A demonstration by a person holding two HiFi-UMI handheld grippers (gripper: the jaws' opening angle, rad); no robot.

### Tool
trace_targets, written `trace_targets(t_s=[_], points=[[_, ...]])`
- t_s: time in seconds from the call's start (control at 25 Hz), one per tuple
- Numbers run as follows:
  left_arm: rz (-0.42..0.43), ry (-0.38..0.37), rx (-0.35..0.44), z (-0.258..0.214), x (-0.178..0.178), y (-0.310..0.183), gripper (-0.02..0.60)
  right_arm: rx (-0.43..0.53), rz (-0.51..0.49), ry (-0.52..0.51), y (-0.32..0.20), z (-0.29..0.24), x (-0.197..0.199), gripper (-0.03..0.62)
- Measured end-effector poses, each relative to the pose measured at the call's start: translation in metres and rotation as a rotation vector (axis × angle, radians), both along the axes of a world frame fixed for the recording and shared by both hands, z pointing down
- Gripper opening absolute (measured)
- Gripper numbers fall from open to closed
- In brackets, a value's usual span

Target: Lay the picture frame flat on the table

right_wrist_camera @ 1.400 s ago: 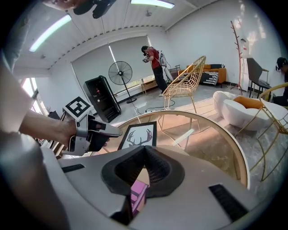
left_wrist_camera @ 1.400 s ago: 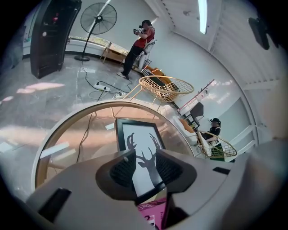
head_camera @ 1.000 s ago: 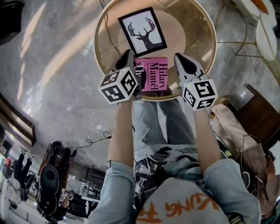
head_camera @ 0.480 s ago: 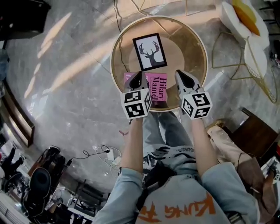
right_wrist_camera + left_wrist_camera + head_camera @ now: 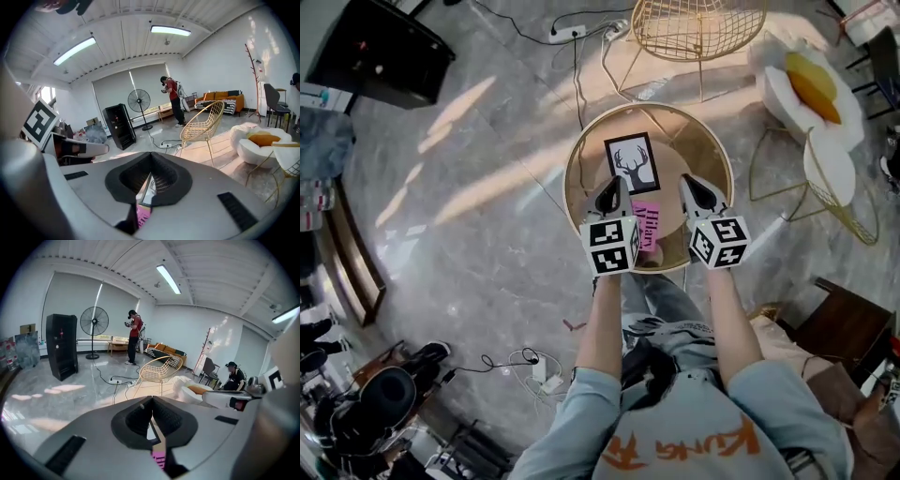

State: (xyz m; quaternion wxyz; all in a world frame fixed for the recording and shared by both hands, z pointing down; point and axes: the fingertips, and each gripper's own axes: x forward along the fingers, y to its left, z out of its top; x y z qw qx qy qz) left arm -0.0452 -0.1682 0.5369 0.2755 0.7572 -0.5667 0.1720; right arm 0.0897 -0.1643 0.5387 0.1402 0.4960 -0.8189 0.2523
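The black picture frame with a deer print lies flat, face up, on the round gold table. A pink book lies just nearer on the same table. My left gripper hangs shut above the book's left side, holding nothing. My right gripper hangs to the book's right, jaws together and empty. In the left gripper view the left gripper has its jaws meeting, with a sliver of the book below. The right gripper view shows the right gripper the same way, above the frame.
A gold wire chair stands beyond the table, and a white flower-shaped seat with a yellow cushion to its right. Cables and a power strip lie on the marble floor. There is a black cabinet at far left and a person by a fan.
The head view has pulled up and back, so the table, frame and book look smaller. Both grippers stay shut either side of the pink book. The frame lies in the same place.
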Motion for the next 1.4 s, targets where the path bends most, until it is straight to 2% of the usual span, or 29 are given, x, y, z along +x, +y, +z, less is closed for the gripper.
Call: trace_targets(t_s=[0.12, 0.32, 0.56, 0.68, 0.8, 0.92, 1.04, 1.4], points=[[-0.037, 0.012, 0.044, -0.034, -0.001, 0.003, 0.02, 0.064, 0.011, 0.0, -0.008, -0.037, 0.004, -0.003], [-0.089, -0.006, 0.12, -0.088, -0.012, 0.014, 0.02, 0.151, 0.111, -0.006, -0.013, -0.097, 0.035, -0.003], [-0.177, -0.008, 0.28, -0.16, -0.029, 0.021, 0.02, 0.294, 0.051, -0.011, -0.01, -0.176, 0.019, -0.003], [-0.16, -0.021, 0.359, -0.198, -0.028, 0.016, 0.02, 0.365, 0.013, 0.001, -0.014, -0.217, 0.01, -0.003], [-0.147, -0.038, 0.454, -0.238, -0.031, 0.012, 0.02, 0.427, 0.034, 0.001, -0.02, -0.252, 0.017, -0.003], [-0.153, -0.042, 0.536, -0.264, -0.04, 0.015, 0.02, 0.48, 0.04, 0.012, -0.016, -0.273, 0.015, -0.003], [-0.149, -0.042, 0.585, -0.28, -0.045, 0.017, 0.02, 0.528, 0.031, 0.026, -0.011, -0.288, 0.005, -0.003], [-0.136, -0.114, 0.641, -0.3, -0.07, 0.012, 0.021, 0.566, 0.03, 0.092, -0.012, -0.299, -0.021, -0.003]])
